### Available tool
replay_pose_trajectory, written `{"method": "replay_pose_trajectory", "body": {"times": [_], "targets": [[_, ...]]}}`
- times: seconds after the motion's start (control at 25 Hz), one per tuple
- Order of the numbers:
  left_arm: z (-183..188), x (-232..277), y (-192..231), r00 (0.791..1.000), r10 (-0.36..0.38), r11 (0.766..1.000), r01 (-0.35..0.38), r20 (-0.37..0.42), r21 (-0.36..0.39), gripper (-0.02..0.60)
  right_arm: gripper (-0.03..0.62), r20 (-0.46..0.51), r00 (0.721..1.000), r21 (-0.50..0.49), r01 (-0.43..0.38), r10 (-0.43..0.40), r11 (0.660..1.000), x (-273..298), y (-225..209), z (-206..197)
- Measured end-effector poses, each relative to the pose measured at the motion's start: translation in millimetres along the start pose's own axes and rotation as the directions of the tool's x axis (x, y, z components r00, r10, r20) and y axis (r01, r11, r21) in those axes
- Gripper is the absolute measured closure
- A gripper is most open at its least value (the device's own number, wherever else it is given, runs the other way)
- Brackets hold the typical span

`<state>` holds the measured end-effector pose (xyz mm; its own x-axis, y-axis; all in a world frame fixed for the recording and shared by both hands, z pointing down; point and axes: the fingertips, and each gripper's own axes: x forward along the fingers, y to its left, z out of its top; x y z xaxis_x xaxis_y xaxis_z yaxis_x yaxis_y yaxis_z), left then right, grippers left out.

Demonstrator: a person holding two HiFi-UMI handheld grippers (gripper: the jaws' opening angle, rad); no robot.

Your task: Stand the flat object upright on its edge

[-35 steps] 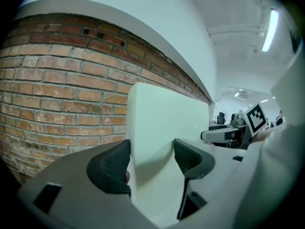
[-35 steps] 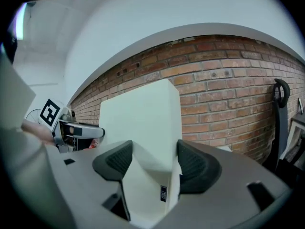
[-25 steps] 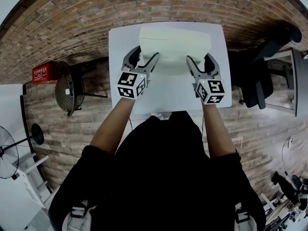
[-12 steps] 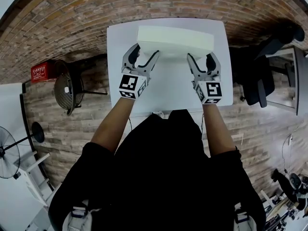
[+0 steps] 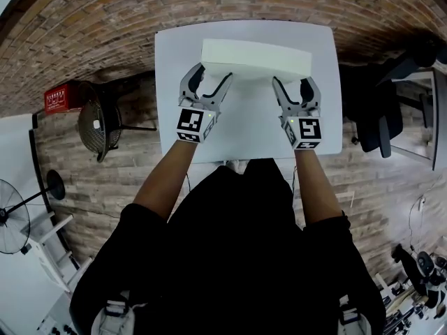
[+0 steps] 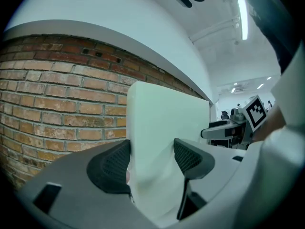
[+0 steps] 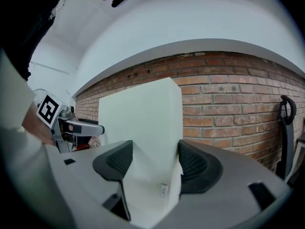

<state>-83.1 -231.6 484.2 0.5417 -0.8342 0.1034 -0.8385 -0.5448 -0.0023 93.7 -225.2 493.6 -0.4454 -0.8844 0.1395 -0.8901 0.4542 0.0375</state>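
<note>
Spanning the upper centre of the head view, the thick pale rectangular foam slab (image 5: 255, 56) lies over the far part of the white square table (image 5: 244, 128); whether it touches the tabletop is unclear. At its lower left corner the left gripper (image 5: 211, 74) pinches it, black ribbed pads (image 6: 114, 163) pressing in and denting the foam. At its lower right corner the right gripper (image 5: 291, 81) clamps it the same way. A red brick wall (image 5: 105, 19) fills the frame's top

slab (image 5: 255, 56): cream-white | table (image 5: 244, 137): white | wall (image 6: 57, 104): red-brown brick | marker cubes (image 5: 195, 125): black-white squares
</note>
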Motion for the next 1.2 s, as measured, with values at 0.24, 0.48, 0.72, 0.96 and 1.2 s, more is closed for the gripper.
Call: {"method": "replay_pose_trajectory", "body": {"times": [0.24, 0.48, 0.72, 0.96, 1.2], "targets": [[-14.5, 1.4, -1.0, 1.0, 0.021, 1.0, -0.021, -0.008, -0.008, 0.278, 0.296, -0.023, 1.0, 0.011, -0.008, 0.008, 1.0, 4.0, -0.3, -17.0], [-27.8, 3.7, -2.4, 0.999, 0.032, 1.0, -0.032, -0.02, 0.0, 0.278, 0.296, -0.04, 0.999, 0.012, -0.005, 0.006, 1.0, 6.1, -2.1, -29.9], [-38.6, 6.0, -4.1, 0.999, 0.044, 0.999, -0.044, -0.019, -0.005, 0.278, 0.296, -0.045, 0.999, 0.0, -0.007, 0.007, 1.0, 8.8, -4.6, -39.5], [-38.9, 8.5, -3.3, 0.999, 0.046, 0.999, -0.046, -0.009, -0.019, 0.278, 0.293, -0.042, 0.999, 0.017, -0.02, 0.02, 1.0, 11.2, -6.3, -40.5], [-40.6, 9.3, -4.9, 0.999, 0.024, 1.0, -0.023, -0.023, 0.018, 0.276, 0.288, -0.044, 0.999, 0.033, -0.029, 0.031, 0.999, 10.8, -6.4, -41.4]]}}
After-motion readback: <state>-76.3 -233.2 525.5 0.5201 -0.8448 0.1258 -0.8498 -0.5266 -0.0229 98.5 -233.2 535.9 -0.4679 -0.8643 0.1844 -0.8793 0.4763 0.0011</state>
